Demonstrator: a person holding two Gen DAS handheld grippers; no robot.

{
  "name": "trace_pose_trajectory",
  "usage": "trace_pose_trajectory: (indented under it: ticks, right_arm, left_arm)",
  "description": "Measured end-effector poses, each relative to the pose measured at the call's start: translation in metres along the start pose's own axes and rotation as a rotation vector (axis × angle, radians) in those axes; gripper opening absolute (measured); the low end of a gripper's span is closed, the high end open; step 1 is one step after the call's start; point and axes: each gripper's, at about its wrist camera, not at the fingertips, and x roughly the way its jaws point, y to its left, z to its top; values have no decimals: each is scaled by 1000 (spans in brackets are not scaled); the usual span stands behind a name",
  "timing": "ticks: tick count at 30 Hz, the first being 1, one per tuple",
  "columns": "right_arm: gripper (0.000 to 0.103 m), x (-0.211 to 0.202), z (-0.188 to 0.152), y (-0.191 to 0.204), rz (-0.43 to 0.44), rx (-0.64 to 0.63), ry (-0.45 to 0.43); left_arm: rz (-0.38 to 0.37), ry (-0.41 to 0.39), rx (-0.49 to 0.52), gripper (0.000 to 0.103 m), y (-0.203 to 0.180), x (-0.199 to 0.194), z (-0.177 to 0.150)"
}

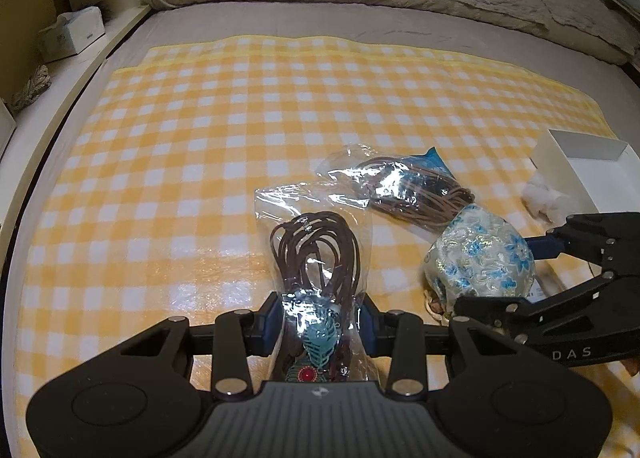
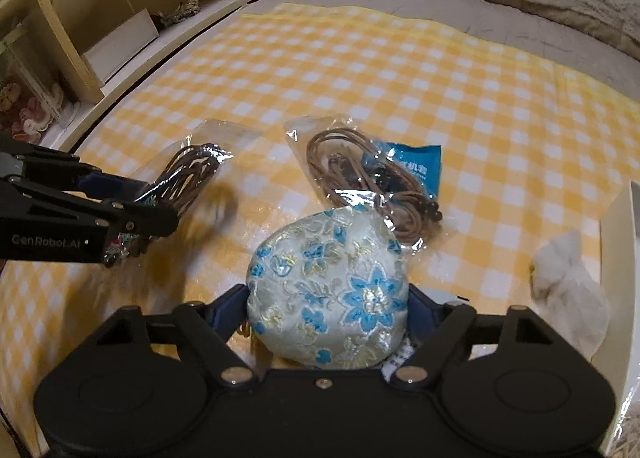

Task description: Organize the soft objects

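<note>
Both items look gripped and ready to carry: the left hand-held gripper (image 1: 320, 322) pinches the bagged dark-cord necklace (image 1: 316, 258) at lower centre, the right hand-held gripper (image 2: 328, 310) clamps the floral pouch (image 2: 328, 290) (lower centre), so next probably the white box (image 1: 580, 169) at right.

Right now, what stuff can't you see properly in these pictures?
- White box: cut off by the right edge in both views; its inside is unseen.
- Necklace bag: its lower end hides behind the left gripper in the left view.
- Flowered pouch: its underside hides behind the right gripper.
</note>
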Motion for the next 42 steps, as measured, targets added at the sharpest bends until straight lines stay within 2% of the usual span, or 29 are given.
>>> trace_pose_trajectory:
  ticks: [3,6,17,28,34,42]
  right_arm:
    - [66,-4,2,2,3,-13,-8]
    - [64,-11,3,2,12,-9,-24]
    - [63,-59,9,-1,24,10,-133]
    - [64,-120,-1,-21,-30,47,-251]
    - [64,-155,-14,-39,-65,83,-306]
    - [64,-198,-39,-74,-131,127,-352]
  left_arm:
    - [4,-4,-4,41,0,-1,0]
    - [11,-14,-13,41,-1,-6,1]
    - [21,-88,-49,41,-17,-38,2]
    - [6,-190,-109,41,-45,-72,8]
    - [-28,-233,-125,41,-74,-82,13]
    - [-112,-283,-121,41,-124,-95,21]
